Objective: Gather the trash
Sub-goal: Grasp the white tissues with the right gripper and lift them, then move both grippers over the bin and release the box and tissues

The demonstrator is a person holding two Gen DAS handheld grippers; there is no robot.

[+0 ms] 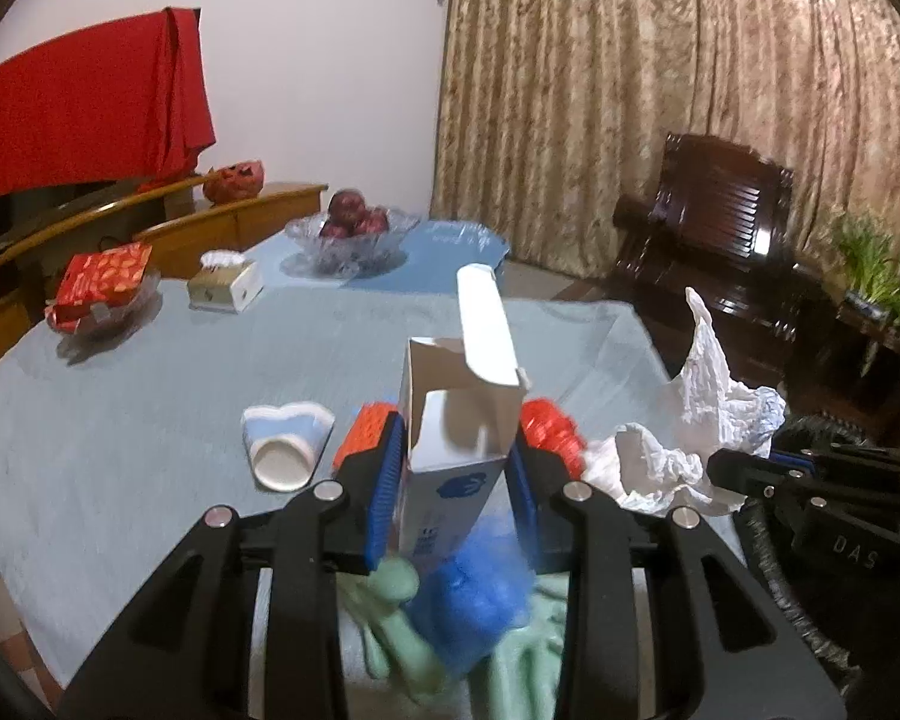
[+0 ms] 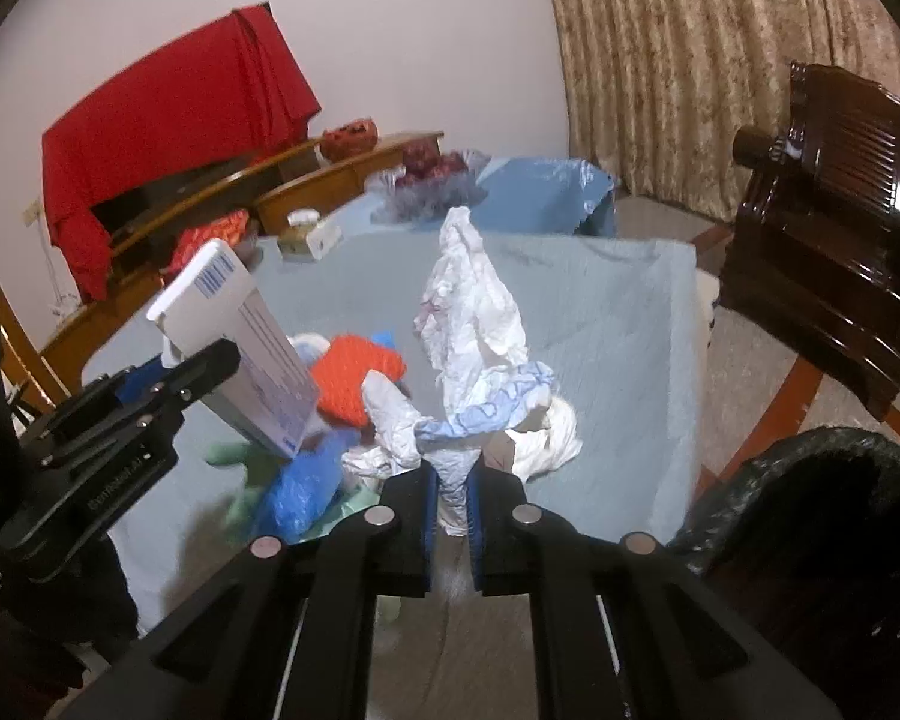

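My left gripper (image 1: 456, 480) is shut on an open white cardboard box (image 1: 459, 420) with its flap up, held above the table; the box also shows in the right wrist view (image 2: 246, 354). My right gripper (image 2: 453, 510) is shut on a crumpled white plastic bag (image 2: 480, 324) with a blue trim, lifted upright; it also shows in the left wrist view (image 1: 702, 396). Below lie a blue plastic wad (image 1: 474, 594), a green glove (image 1: 390, 594), an orange knitted piece (image 2: 354, 378) and a tipped paper cup (image 1: 285, 444).
The table has a pale blue cloth (image 1: 120, 420). At its far end stand a glass fruit bowl (image 1: 354, 240), a tissue box (image 1: 225, 282) and a red packet on a dish (image 1: 102, 288). A black-lined bin (image 2: 822, 510) stands at right. A dark wooden chair (image 1: 708, 222) is beyond.
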